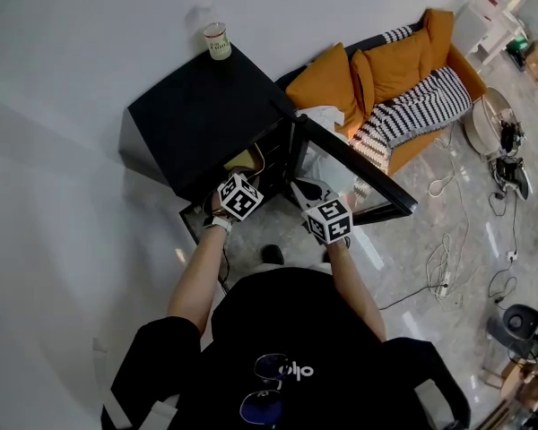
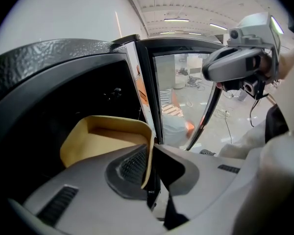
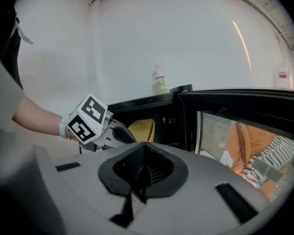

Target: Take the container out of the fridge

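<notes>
Head view shows 1 fridge (image 1: 202, 119), 1 container (image 2: 105, 136) pinched by left tool (image 2: 148, 173); right tool (image 3: 143, 173) closed, empty.

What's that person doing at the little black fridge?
A person works at a small black fridge whose glass door stands open. The left hand-held gripper is shut on the rim of a yellow container in the fridge opening. The right hand-held gripper is shut and empty, near the door.

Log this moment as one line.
left gripper: shut on yellow container wall | yellow container: inside open fridge | right gripper: shut, empty
</notes>
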`<state>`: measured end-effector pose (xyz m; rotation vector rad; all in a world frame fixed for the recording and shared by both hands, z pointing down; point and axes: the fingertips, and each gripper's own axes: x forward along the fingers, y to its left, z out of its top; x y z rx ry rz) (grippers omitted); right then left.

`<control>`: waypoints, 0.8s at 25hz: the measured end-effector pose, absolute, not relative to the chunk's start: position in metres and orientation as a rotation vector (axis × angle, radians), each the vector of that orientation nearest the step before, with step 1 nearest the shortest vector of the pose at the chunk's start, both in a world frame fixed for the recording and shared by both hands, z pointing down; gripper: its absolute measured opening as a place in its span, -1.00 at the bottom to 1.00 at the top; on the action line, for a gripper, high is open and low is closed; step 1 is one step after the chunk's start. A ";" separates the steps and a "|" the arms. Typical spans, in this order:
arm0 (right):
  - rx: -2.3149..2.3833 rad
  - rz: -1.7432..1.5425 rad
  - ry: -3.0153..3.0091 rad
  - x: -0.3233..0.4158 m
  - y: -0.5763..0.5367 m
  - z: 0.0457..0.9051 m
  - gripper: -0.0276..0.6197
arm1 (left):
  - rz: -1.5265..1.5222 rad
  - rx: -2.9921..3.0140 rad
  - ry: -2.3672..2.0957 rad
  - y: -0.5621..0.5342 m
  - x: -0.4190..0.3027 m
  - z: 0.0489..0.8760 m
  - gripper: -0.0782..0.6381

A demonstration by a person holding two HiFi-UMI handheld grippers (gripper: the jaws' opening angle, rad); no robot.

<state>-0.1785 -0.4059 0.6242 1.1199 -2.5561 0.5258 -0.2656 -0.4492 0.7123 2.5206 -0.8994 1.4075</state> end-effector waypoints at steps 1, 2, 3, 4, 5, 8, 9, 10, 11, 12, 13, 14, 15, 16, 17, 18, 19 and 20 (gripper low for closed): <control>1.121 0.524 -2.555 -0.177 -0.405 0.624 -0.89 | 1.403 2.522 -0.902 -0.449 -0.265 0.711 -0.68; 1.121 0.523 -2.556 -0.176 -0.405 0.623 -0.89 | 1.397 2.525 -0.907 -0.449 -0.265 0.709 -0.69; 1.121 0.522 -2.557 -0.176 -0.404 0.622 -0.89 | 1.388 2.530 -0.912 -0.448 -0.265 0.707 -0.70; 1.121 0.522 -2.557 -0.176 -0.404 0.621 -0.89 | 1.376 2.535 -0.915 -0.448 -0.265 0.705 -0.70; 1.123 0.522 -2.555 -0.176 -0.404 0.621 -0.89 | 1.362 2.539 -0.916 -0.448 -0.264 0.703 -0.71; 1.124 0.516 -2.555 -0.174 -0.403 0.619 -0.89 | 1.320 2.552 -0.922 -0.445 -0.262 0.697 -0.72; 1.119 0.514 -2.558 -0.173 -0.402 0.618 -0.89 | 1.305 2.558 -0.924 -0.443 -0.261 0.695 -0.72; 1.115 0.512 -2.559 -0.172 -0.401 0.618 -0.89 | 1.291 2.564 -0.927 -0.441 -0.260 0.693 -0.72; 1.111 0.512 -2.559 -0.172 -0.400 0.618 -0.89 | 1.278 2.571 -0.928 -0.438 -0.259 0.691 -0.72; 1.108 0.511 -2.561 -0.171 -0.400 0.617 -0.89 | 1.267 2.576 -0.928 -0.436 -0.257 0.690 -0.72; 1.105 0.508 -2.565 -0.171 -0.399 0.617 -0.89 | 1.259 2.581 -0.927 -0.433 -0.256 0.688 -0.72; 1.101 0.505 -2.568 -0.171 -0.398 0.616 -0.89 | 1.252 2.586 -0.928 -0.431 -0.254 0.687 -0.72; 1.096 0.504 -2.570 -0.170 -0.397 0.616 -0.89 | 1.245 2.591 -0.929 -0.429 -0.252 0.685 -0.73; 1.091 0.503 -2.570 -0.168 -0.396 0.616 -0.89 | 1.237 2.595 -0.933 -0.426 -0.250 0.682 -0.73; 1.085 0.502 -2.570 -0.167 -0.395 0.616 -0.89 | 1.226 2.599 -0.939 -0.424 -0.247 0.680 -0.73; 1.080 0.501 -2.571 -0.164 -0.393 0.616 -0.89 | 1.212 2.601 -0.947 -0.421 -0.245 0.677 -0.73; 1.075 0.499 -2.572 -0.162 -0.392 0.615 -0.89 | 1.195 2.603 -0.957 -0.419 -0.242 0.673 -0.73; 1.070 0.497 -2.576 -0.159 -0.391 0.615 -0.89 | 1.176 2.604 -0.968 -0.417 -0.239 0.670 -0.73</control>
